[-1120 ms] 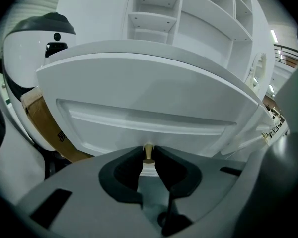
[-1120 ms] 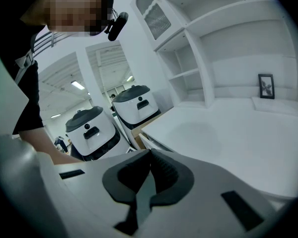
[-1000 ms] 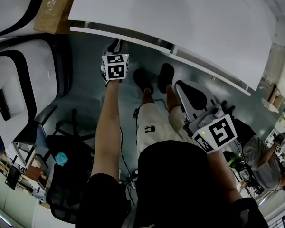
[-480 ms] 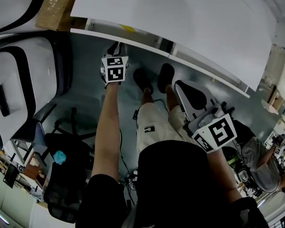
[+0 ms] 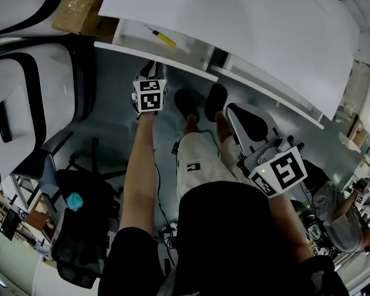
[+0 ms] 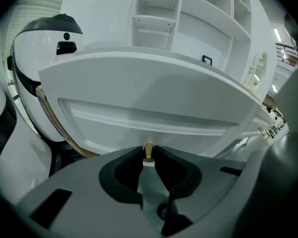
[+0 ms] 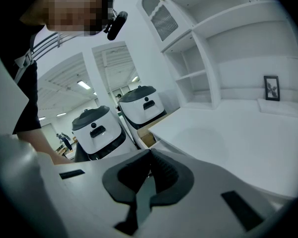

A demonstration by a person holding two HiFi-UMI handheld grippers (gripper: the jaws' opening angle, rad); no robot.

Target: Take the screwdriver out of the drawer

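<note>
A screwdriver (image 5: 161, 37) with a yellow handle and a thin shaft is seen lying in the open drawer (image 5: 154, 52), just beyond the left gripper (image 6: 148, 155). Its jaws are closed on the drawer's brass knob (image 6: 148, 149), with the arm stretched forward and the gripper tipped steeply down. The right gripper (image 7: 149, 154) is held back at the side, its jaws pressed together on nothing.

1. You wear a black short-sleeved top (image 5: 234, 239).
2. Your shorts (image 5: 200, 159) are pale beige, with a small black patch (image 5: 194, 167) bearing a white mark.
3. Your shoes (image 5: 186, 103) are dark and round-toed.
4. Your left tongs (image 6: 148, 155) and right tongs (image 7: 149, 158) have grey bodies and black padded jaws.
5. The left cube (image 5: 150, 95) and right cube (image 5: 280, 172) show black square markers on white.
</note>
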